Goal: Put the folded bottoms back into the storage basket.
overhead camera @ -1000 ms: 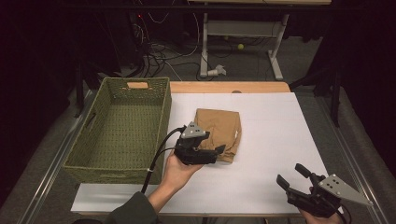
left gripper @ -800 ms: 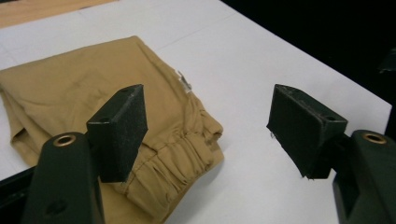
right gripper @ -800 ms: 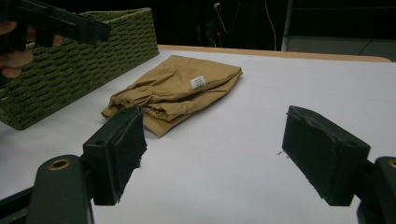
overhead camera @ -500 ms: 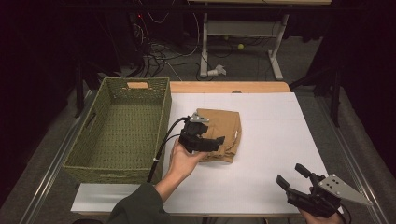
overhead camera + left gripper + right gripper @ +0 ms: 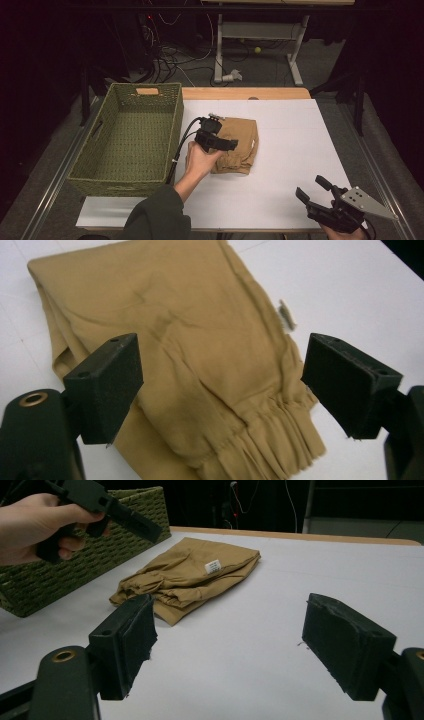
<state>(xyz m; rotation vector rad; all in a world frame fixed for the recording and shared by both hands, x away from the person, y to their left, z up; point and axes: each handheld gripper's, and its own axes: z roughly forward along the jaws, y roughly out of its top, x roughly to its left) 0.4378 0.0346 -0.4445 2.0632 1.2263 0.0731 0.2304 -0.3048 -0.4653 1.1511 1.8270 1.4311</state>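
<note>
A folded tan garment (image 5: 242,142) with a small white label lies on the white table (image 5: 300,150), just right of the basket. My left gripper (image 5: 233,145) hovers over the garment's left part, pointing right. In the left gripper view the tan cloth (image 5: 200,325) lies below and between the jaws of the left gripper (image 5: 225,385). They have just been opening and stand wide, pressing on nothing. My right gripper (image 5: 312,189) rests open at the table's near right corner. In the right gripper view the right gripper (image 5: 225,650) has bare table between its pads, with the garment (image 5: 190,575) farther off.
An olive woven basket (image 5: 127,142) with nothing in it stands at the table's left side, also at the left in the right gripper view (image 5: 60,575). A wooden strip (image 5: 245,93) runs along the far edge. Beyond it are desk legs and cables on the floor.
The left hand has moved away from the person, farther over the garment, and its jaws have spread wider. The right gripper has stayed in place.
</note>
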